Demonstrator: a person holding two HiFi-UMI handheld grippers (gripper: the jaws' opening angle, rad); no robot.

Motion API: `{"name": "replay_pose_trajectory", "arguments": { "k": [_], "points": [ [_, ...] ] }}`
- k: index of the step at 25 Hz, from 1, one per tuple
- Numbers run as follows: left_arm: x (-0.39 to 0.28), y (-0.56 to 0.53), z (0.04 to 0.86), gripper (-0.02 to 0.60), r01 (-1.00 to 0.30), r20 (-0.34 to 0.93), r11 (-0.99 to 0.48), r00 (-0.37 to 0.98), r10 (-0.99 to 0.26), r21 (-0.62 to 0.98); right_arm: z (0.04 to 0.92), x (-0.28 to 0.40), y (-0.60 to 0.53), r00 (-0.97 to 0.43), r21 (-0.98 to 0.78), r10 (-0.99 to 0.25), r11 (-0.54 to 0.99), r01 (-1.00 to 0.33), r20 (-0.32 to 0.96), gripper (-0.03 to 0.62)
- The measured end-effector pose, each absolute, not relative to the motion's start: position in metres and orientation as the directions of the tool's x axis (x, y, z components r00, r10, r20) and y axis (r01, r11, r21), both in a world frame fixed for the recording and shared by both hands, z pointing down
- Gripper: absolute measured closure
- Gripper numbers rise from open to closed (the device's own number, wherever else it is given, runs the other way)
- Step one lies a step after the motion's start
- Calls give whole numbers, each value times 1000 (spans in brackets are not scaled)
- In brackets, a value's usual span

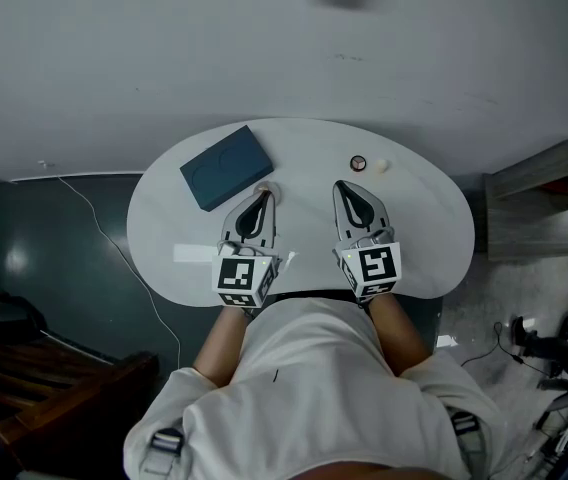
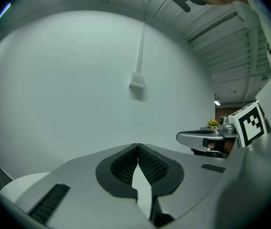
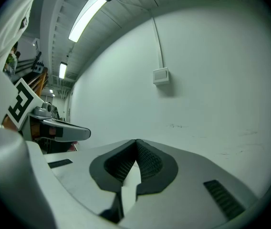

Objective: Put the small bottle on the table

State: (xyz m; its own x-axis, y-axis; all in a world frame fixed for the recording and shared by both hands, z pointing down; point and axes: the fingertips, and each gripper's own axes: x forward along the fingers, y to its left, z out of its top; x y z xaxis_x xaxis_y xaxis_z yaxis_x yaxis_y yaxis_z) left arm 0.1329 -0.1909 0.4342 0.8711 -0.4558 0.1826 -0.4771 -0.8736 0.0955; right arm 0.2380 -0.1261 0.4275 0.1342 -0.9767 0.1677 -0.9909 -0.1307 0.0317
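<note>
worktop [image 1: 434,228]: white, kidney-shaped, set against a pale wall.
left gripper [image 2: 138,147]: jaws closed tip to tip, nothing between the pads. sits low over the near middle of the worktop, pointing toward the wall.
right gripper [image 3: 136,142]: jaws closed too, empty. lies beside the left gripper, the two apart and roughly parallel.
small bottle [image 1: 358,163]: on the worktop near its far edge, ahead of the right gripper and clear of it. from above only a round dark-red top shows.
pale thing [image 1: 381,166]: small, just right of the small bottle. too small to identify.
blue box [image 1: 226,167]: flat, lying at the far left of the worktop, just beside the left gripper's tip. contact cannot be told.
wall box [image 3: 161,75]: white, on the wall, a conduit running up from it.
</note>
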Motion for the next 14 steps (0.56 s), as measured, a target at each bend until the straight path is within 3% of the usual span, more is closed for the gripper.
{"name": "replay_pose_trajectory", "arguments": {
  "k": [14],
  "points": [
    [129, -194, 441, 563, -478, 196, -872, 870, -453, 104, 435, 235, -129, 126, 21, -975, -125, -992, 184, 597]
  ]
}}
